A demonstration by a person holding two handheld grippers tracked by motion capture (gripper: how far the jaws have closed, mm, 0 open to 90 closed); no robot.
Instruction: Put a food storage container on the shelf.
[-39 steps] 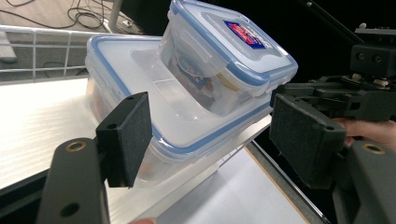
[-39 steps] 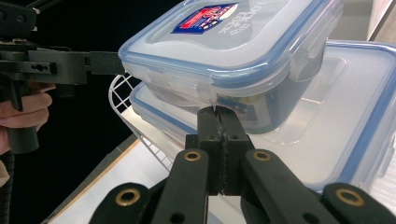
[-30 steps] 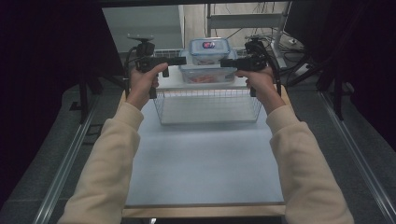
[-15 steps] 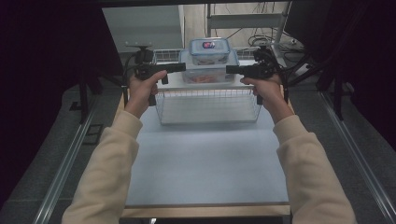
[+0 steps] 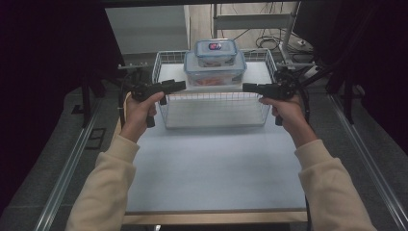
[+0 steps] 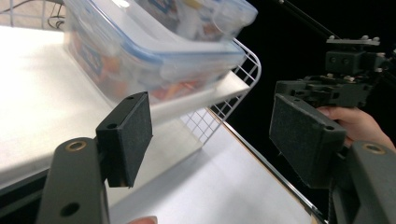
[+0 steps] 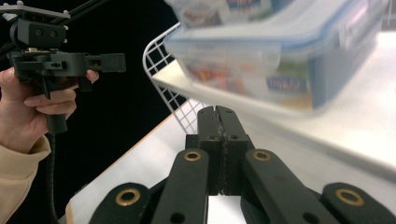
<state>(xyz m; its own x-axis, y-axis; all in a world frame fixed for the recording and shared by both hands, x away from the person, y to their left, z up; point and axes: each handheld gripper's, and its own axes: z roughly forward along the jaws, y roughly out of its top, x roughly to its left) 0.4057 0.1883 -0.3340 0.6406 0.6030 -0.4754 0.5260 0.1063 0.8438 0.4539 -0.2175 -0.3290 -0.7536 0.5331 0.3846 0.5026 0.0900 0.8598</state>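
Two clear lidded containers with blue rims are stacked: a small one [image 5: 215,52] on a larger one [image 5: 215,72] [image 6: 140,51] [image 7: 289,56]. They rest on a white board [image 5: 168,72] laid across the back of a wire basket [image 5: 215,126]. My left gripper [image 5: 182,85] [image 6: 217,135] hovers just left of the larger container at the basket's front edge, its jaws open with nothing between them. My right gripper [image 5: 245,87] [image 7: 218,114] is level with it on the container's right side, jaws shut and empty. Both point inward at each other.
The basket stands at the far end of a white tabletop [image 5: 211,168], with bare surface between it and the person's sleeves. Metal rails [image 5: 72,159] run along both sides. Cables and a shelf frame [image 5: 260,24] lie behind the basket.
Both hands have drawn back toward the person and dropped lower, from beside the containers to the basket's front edge. The containers have stayed put.
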